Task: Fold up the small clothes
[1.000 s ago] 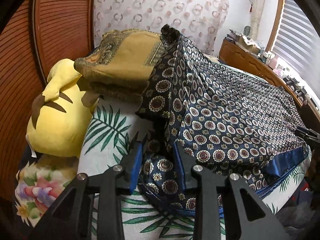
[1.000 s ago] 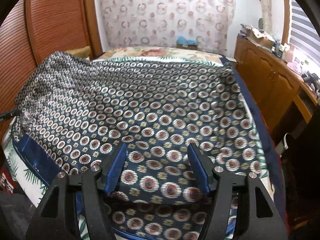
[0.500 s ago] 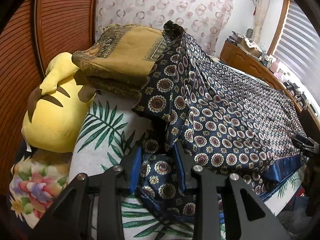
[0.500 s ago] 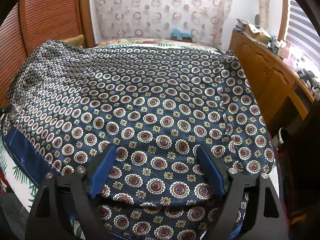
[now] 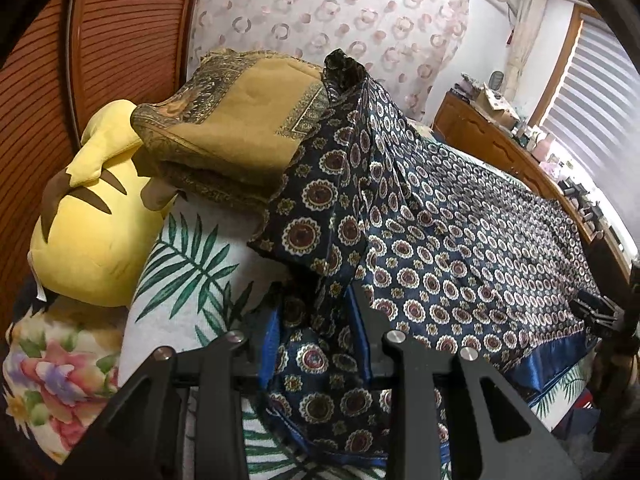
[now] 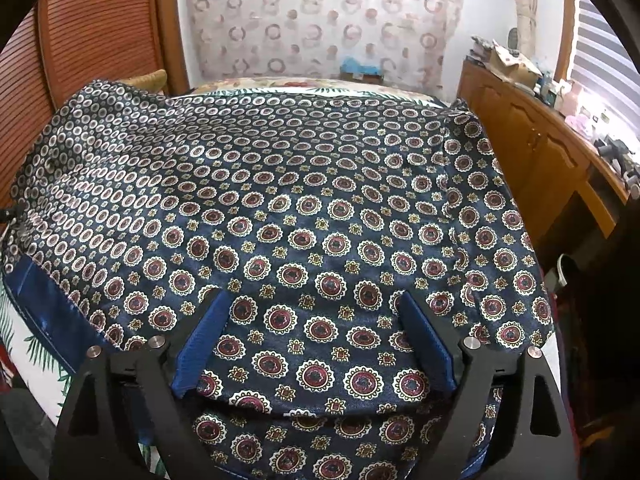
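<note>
A navy garment with a round medallion print [image 5: 440, 240] lies spread over the bed, its blue satin hem [image 5: 552, 364] toward the near edge. One corner is draped up over a folded blanket. My left gripper [image 5: 316, 300] is shut on a bunched fold of the garment at its near left corner. In the right wrist view the same garment [image 6: 300, 200] fills the bed. My right gripper [image 6: 312, 298] hovers over its near right part with jaws opening wide. Cloth lies under the blue pads [image 6: 204, 336], but they do not press on it.
A yellow plush toy [image 5: 88, 232] and a folded ochre blanket [image 5: 240, 132] sit at the bed's left. The leaf-print sheet [image 5: 188, 264] and a floral pillow [image 5: 52, 372] are beside them. A wooden cabinet [image 6: 532, 148] runs along the right. A slatted wooden door [image 5: 120, 40] stands on the left.
The right gripper's jaws have spread much wider over the cloth, and the garment lies flatter and closer beneath it. The left gripper has kept its hold on the bunched corner.
</note>
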The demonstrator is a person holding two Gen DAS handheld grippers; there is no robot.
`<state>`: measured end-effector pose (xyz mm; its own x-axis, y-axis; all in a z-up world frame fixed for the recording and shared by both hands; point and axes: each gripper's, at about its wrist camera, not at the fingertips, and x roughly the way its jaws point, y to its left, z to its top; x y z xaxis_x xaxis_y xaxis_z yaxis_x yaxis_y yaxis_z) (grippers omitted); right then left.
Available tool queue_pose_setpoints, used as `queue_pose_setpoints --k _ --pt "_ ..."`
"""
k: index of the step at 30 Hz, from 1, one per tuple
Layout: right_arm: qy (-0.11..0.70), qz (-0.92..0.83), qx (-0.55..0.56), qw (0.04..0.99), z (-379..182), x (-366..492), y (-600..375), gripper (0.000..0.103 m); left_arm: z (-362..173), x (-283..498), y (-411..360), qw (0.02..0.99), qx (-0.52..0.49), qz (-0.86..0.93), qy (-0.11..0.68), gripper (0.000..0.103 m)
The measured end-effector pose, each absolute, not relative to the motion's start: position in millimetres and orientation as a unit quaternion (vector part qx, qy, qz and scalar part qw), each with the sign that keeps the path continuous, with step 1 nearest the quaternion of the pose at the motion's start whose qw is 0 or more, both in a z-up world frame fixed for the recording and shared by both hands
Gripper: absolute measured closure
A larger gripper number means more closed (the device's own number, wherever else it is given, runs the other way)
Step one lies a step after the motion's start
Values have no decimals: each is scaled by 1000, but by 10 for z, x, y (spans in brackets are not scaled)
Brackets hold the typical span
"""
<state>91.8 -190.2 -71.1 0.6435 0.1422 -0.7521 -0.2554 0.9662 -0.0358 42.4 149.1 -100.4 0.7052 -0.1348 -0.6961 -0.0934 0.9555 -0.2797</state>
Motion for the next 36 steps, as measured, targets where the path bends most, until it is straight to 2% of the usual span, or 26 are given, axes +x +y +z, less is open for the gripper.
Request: queue_pose_setpoints --k 7,8,11,21,29,36 --pt "408 110 -69 904 -711 921 -1901 14 -1043 485 1553 909 -167 -20 381 75" --pt "408 110 -69 904 -711 918 -1901 14 -1041 484 1551 910 -166 -22 380 86" --pt "408 110 -69 904 -711 919 -1901 14 -978 441 1517 917 -158 -36 364 102" --pt "408 110 -70 904 -711 919 -1901 14 -320 278 1101 947 -132 -97 278 103" --pt "393 116 -39 911 -633 916 -2052 14 151 544 537 948 -101 -177 243 103" --pt "358 87 -24 929 -327 809 -2454 14 388 816 -28 937 -67 -245 238 103"
